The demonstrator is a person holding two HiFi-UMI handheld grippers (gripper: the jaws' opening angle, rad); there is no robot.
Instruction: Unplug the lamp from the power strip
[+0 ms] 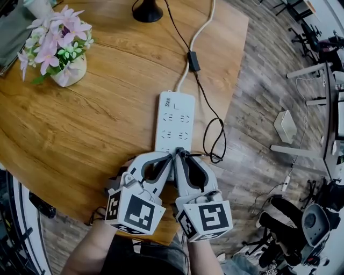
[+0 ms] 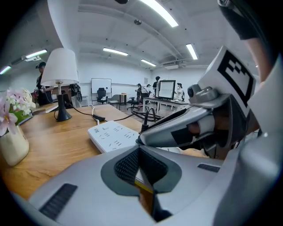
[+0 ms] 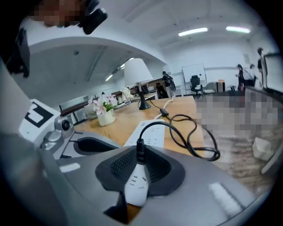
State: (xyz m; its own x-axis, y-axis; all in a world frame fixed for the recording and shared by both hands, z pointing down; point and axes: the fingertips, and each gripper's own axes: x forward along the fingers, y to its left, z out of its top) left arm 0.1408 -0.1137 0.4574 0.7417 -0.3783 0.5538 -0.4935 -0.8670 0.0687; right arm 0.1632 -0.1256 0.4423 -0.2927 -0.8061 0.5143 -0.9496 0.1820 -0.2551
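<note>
**Item: white oblong plastic power strip (image 1: 174, 121).** It lay flat on the round wooden tabletop (image 1: 80, 134). Its long axis ran from the edge nearest you straight away toward the black lamp base (image 1: 147, 11). The switch end pointed away from you, and its white lead left that end.

**Appearance.** A smooth white casing with rows of socket slots on top; every far socket was bare.

**Item: black lamp plug (image 3: 140, 150).** It stood upright on the strip's near end. Its thin black cable (image 1: 215, 129) looped off the tabletop's edge, then ran back through a small black inline switch (image 1: 193, 60) toward the lamp.

**Tools.** Your right tool (image 1: 179, 153) was clamped on the plug, one pad on each side. Your left tool (image 1: 171, 154) had its jaws drawn together, with the tips meeting over the strip's near end, just beside the right tool.

**Obscured.**
- Both tools covered the strip's near end in the head view.
- The plug's prongs could not be seen.
- A thin white sliver showed between the left pads; whether it was gripped could not be told.
- The lamp's white shade was cut off overhead.
</note>
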